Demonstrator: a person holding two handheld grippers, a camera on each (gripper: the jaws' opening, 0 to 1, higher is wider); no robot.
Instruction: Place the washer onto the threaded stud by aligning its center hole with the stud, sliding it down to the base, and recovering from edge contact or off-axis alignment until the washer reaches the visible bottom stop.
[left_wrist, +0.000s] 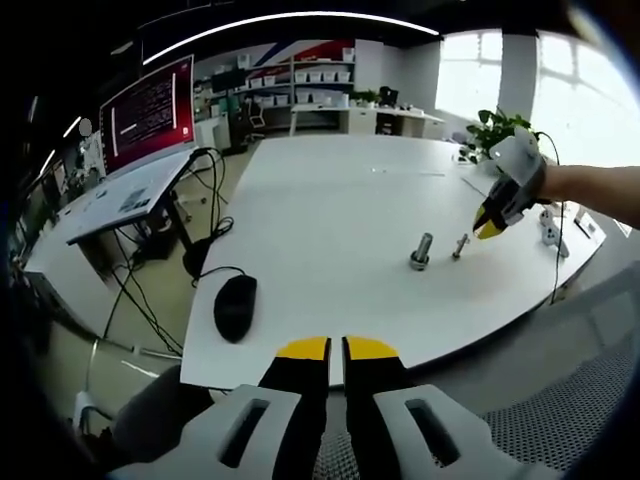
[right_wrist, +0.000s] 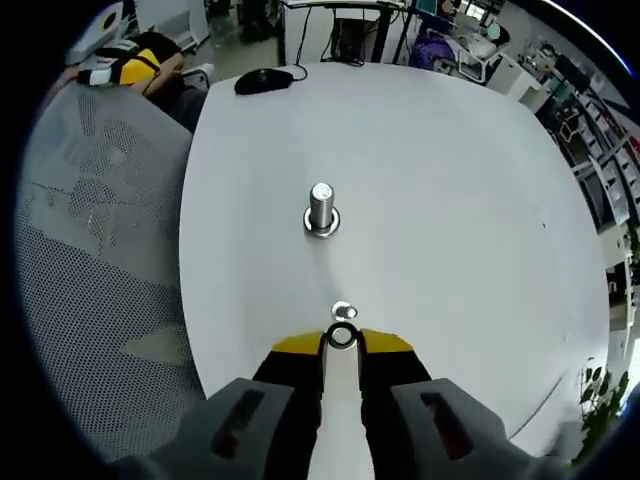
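- Right gripper (right_wrist: 341, 338) hung low over the white table (right_wrist: 460, 180), jaws pinched on a small washer (right_wrist: 341, 336) at the yellow tips; ring & its hole showed between them.
- Just past the tips, a small shiny bit (right_wrist: 343, 311) lay on the table – maybe another washer or short bolt, too small to tell.
- Further along the same line stood the threaded stud (right_wrist: 321, 206), upright on its wide base; a ring sat round the foot, but whether base flange or a washer already on, couldn't tell.
- Washer was well short of the stud, not above it yet. So by my read: pickup done; carry over, centre the hole on the stud top, drop to the base all left to do.
- Left gripper (left_wrist: 335, 347) was parked off the near table edge, jaws together w/ just a thin slit, nothing in them.
- From that side: black mouse (left_wrist: 235, 306) near the edge, then stud (left_wrist: 421, 250) mid-table, a smaller bolt-like piece (left_wrist: 459, 245) beside it, right gripper (left_wrist: 490, 226) hovering just past those w/ a sleeve behind.
- Far off: desk w/ red-lit monitor (left_wrist: 148, 112), shelves, a plant (left_wrist: 495, 128) by the window.
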